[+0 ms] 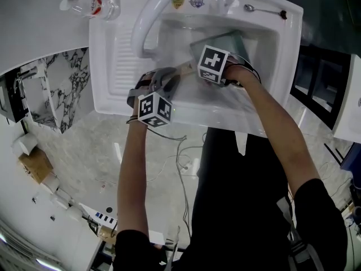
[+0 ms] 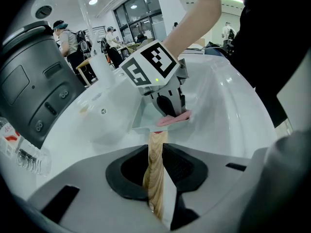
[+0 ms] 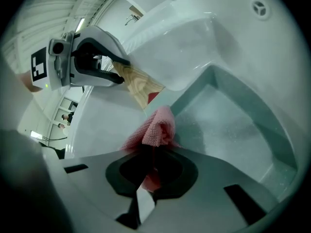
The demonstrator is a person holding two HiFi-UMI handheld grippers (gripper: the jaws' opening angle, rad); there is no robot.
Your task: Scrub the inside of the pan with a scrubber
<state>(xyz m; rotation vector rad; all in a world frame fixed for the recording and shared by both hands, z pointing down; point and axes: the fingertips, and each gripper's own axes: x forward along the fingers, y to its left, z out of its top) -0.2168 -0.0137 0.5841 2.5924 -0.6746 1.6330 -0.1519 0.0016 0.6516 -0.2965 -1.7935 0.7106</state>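
A square grey-green pan [image 1: 232, 43] lies in the white sink [image 1: 118, 66], its wooden handle [image 2: 156, 164] pointing toward me. My left gripper [image 2: 157, 176] is shut on that handle; in the head view the left gripper [image 1: 162, 86] sits at the basin's near left. My right gripper [image 3: 153, 161] is shut on a pink knitted scrubber [image 3: 156, 129], whose free end rests at the pan's near corner by the handle. The pan's speckled inside [image 3: 233, 130] stretches away to the right. From the left gripper view, the right gripper [image 2: 168, 107] hangs over the pan [image 2: 144, 122] with the scrubber [image 2: 174, 119] under it.
A curved white faucet [image 1: 149, 16] arches over the basin's far left. A plastic bottle [image 1: 90, 5] lies on the counter at the far left, and a spoon [image 1: 265, 9] rests on the sink's far right rim. Cables trail on the marble floor [image 1: 84, 151] below.
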